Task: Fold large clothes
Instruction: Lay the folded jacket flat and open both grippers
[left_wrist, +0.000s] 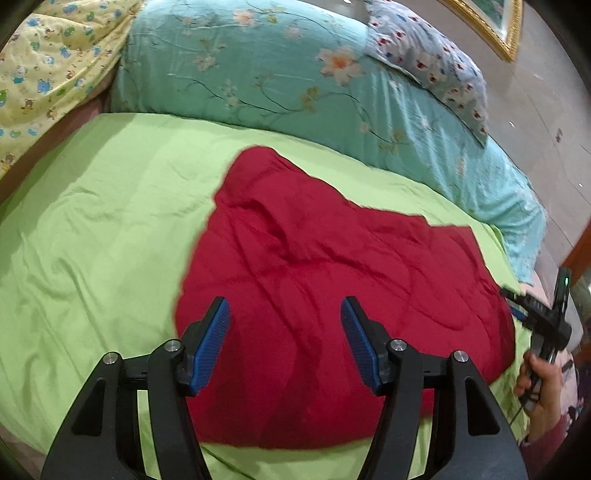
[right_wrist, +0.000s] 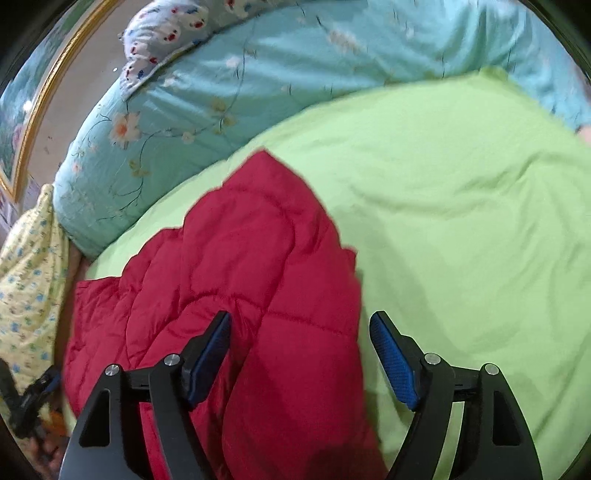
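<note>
Both grippers hang with jaws spread, nothing held: left gripper (left_wrist: 285, 339) above the near middle of the red quilted jacket (left_wrist: 332, 295), right gripper (right_wrist: 300, 354) over what looks like a folded edge of the same jacket (right_wrist: 240, 295) where it meets the green sheet (right_wrist: 461, 240). Jacket lies on the green sheet (left_wrist: 92, 240), already doubled into a rough slab, one point reaching far toward the teal floral duvet (left_wrist: 258, 66), a yellow print blanket (left_wrist: 48, 66) off to the far left. From the left wrist view the right gripper (left_wrist: 517, 302) sits at the jacket's right edge, its hand (left_wrist: 539, 376) below it. My read: mid-fold, next pinch pending. To do it well: bite all layers of padded fabric at the near edge, not just the top shell, else it slides apart. Take the two grips well apart along one edge so the fold line runs straight. Lift low, carry toward the far point, lay flat, then let go. Puffy fill will spring back, so press the crease. Avoid snagging the sheet underneath.
</note>
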